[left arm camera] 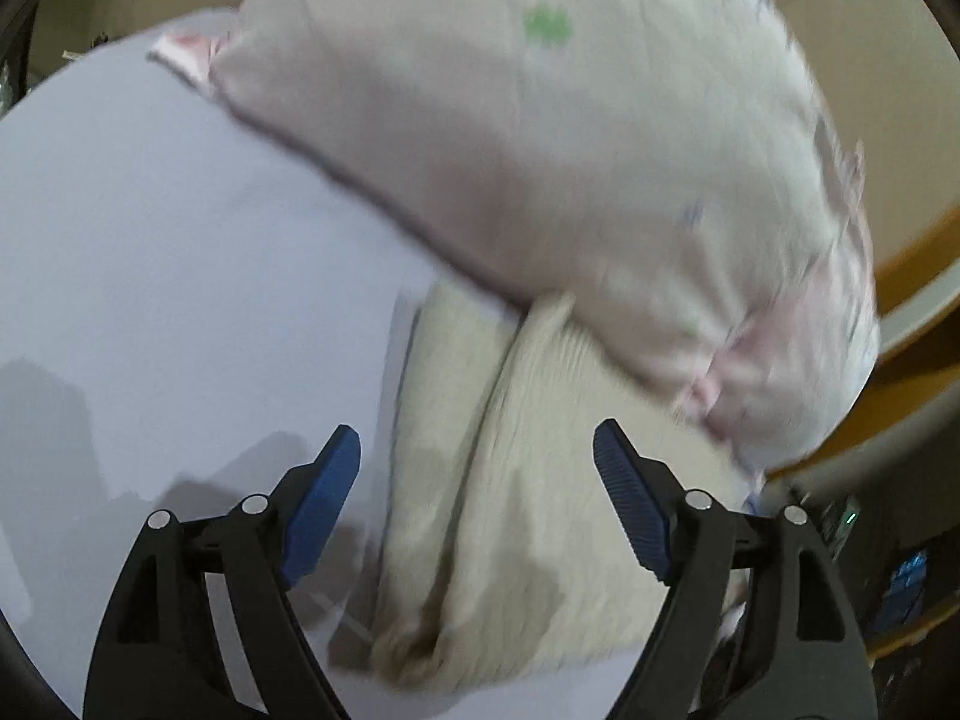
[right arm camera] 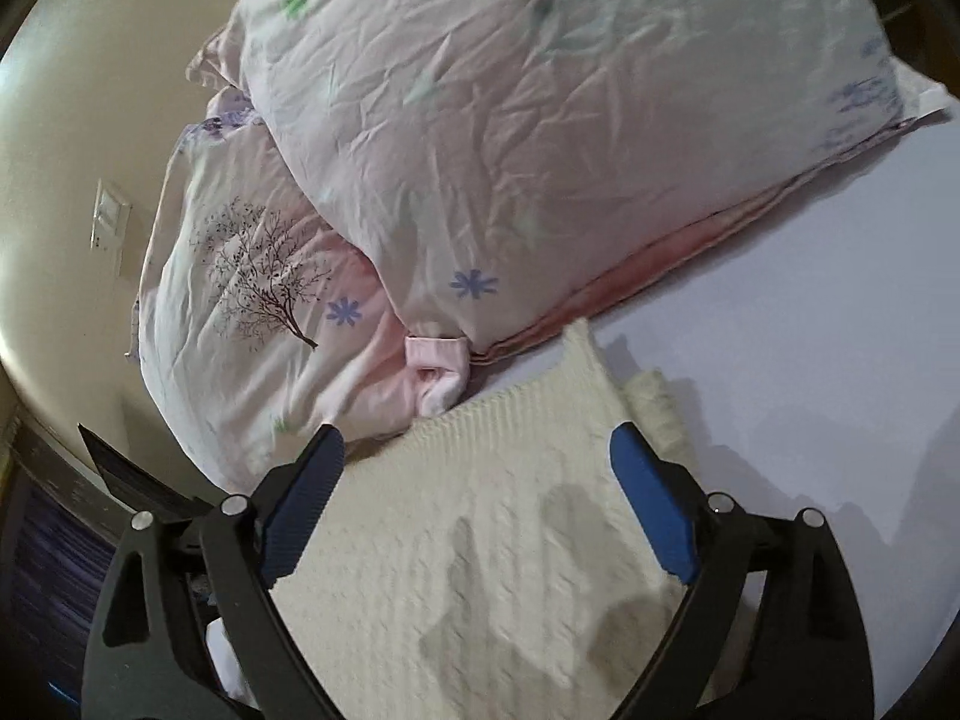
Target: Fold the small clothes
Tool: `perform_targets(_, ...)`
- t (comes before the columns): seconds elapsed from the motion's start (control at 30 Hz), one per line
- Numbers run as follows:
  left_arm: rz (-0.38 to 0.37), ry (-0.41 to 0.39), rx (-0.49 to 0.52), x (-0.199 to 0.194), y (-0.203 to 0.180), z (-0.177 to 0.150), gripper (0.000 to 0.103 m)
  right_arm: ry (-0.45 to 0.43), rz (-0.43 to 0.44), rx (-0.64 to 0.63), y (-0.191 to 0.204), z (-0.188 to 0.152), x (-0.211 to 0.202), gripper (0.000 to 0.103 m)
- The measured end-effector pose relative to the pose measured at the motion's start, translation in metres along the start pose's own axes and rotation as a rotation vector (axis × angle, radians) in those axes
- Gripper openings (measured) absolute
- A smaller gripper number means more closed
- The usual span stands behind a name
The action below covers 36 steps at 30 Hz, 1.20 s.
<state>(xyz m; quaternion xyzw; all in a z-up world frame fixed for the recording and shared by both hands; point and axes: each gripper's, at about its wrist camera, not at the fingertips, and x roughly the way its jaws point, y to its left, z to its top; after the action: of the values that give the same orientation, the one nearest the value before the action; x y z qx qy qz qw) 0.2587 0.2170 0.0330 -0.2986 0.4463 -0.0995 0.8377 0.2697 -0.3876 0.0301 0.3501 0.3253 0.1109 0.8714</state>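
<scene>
A cream knitted garment (left arm camera: 528, 498) lies folded on the pale lilac bed sheet (left arm camera: 180, 276), its far edge against the pillow. In the right wrist view the same cream knit (right arm camera: 480, 540) spreads flat under and between the fingers. My left gripper (left arm camera: 477, 450) is open and empty, hovering just above the garment's left part. My right gripper (right arm camera: 477, 450) is open and empty over the garment's near part. A small pink cloth item (right arm camera: 438, 369) lies at the pillow's lower corner, beside the knit's far edge.
A large floral pillow (right arm camera: 540, 132) lies across the far side; it also shows blurred in the left wrist view (left arm camera: 540, 150). A second pillow with a tree print (right arm camera: 258, 300) lies left of it. A cream wall with a switch plate (right arm camera: 108, 222) is at left. Bare sheet (right arm camera: 810, 330) lies at right.
</scene>
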Motion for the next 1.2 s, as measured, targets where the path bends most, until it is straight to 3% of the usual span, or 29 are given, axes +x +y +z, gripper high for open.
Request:
perform_targets(0.07, 0.021, 0.046, 0.003, 0.009, 0.002, -0.01, 0.081, -0.011, 0.01, 0.01, -0.009, -0.008, -0.01, 0.09)
perform_targets(0.13, 0.033, 0.042, 0.022, 0.01, 0.0, -0.018, 0.081, -0.015, 0.028, 0.039, -0.016, -0.009, -0.01, 0.09)
perform_targets(0.23, -0.019, 0.099, 0.012, 0.018, -0.009, -0.027, 0.081, -0.024, 0.04, 0.048, -0.02, -0.009, -0.01, 0.09)
perform_targets(0.33, -0.01, 0.071, 0.022, 0.018, -0.017, -0.035, 0.08, -0.028, 0.049, 0.056, -0.022, -0.01, -0.009, 0.09)
perform_targets(0.37, -0.021, 0.059, -0.001, 0.015, -0.013, -0.034, 0.074, -0.028, 0.057, 0.066, -0.024, -0.01, -0.009, 0.09)
perform_targets(0.4, -0.05, 0.061, -0.059, 0.017, -0.007, -0.035, 0.046, -0.027, 0.066, 0.075, -0.025, -0.01, -0.009, 0.09)
perform_targets(0.43, -0.084, 0.083, -0.136, 0.022, 0.003, -0.036, 0.031, -0.027, 0.072, 0.079, -0.026, -0.01, -0.01, 0.09)
perform_targets(0.47, -0.114, 0.096, -0.187, 0.026, 0.009, -0.037, 0.024, -0.027, 0.078, 0.082, -0.027, -0.01, -0.01, 0.09)
perform_targets(0.57, -0.157, 0.07, -0.228, 0.022, 0.013, -0.037, 0.02, -0.031, 0.103, 0.087, -0.027, -0.009, -0.014, 0.09)
perform_targets(0.67, -0.28, 0.018, -0.238, 0.008, -0.012, -0.026, 0.019, -0.057, 0.125, 0.091, -0.028, -0.006, -0.023, 0.09)
perform_targets(0.77, -0.327, -0.032, -0.077, -0.008, -0.088, -0.015, 0.018, -0.092, 0.138, 0.093, -0.03, -0.001, -0.034, 0.09)
perform_targets(0.87, -0.377, -0.011, 0.091, 0.004, -0.168, -0.021, 0.018, -0.139, 0.127, 0.086, -0.033, 0.006, -0.049, 0.09)
perform_targets(0.97, -0.416, 0.077, 0.294, 0.048, -0.259, -0.054, 0.019, -0.184, 0.065, 0.059, -0.038, 0.014, -0.063, 0.09)
perform_targets(1.07, -0.387, 0.251, 0.498, 0.124, -0.338, -0.112, 0.02, -0.206, 0.006, 0.03, -0.047, 0.019, -0.073, 0.09)
perform_targets(1.13, -0.411, 0.311, 0.541, 0.15, -0.361, -0.135, 0.019, -0.196, -0.003, 0.066, -0.063, 0.024, -0.075, 0.09)
perform_targets(1.2, -0.473, 0.305, 0.517, 0.146, -0.365, -0.134, 0.019, -0.177, 0.027, 0.122, -0.076, 0.027, -0.076, 0.09)
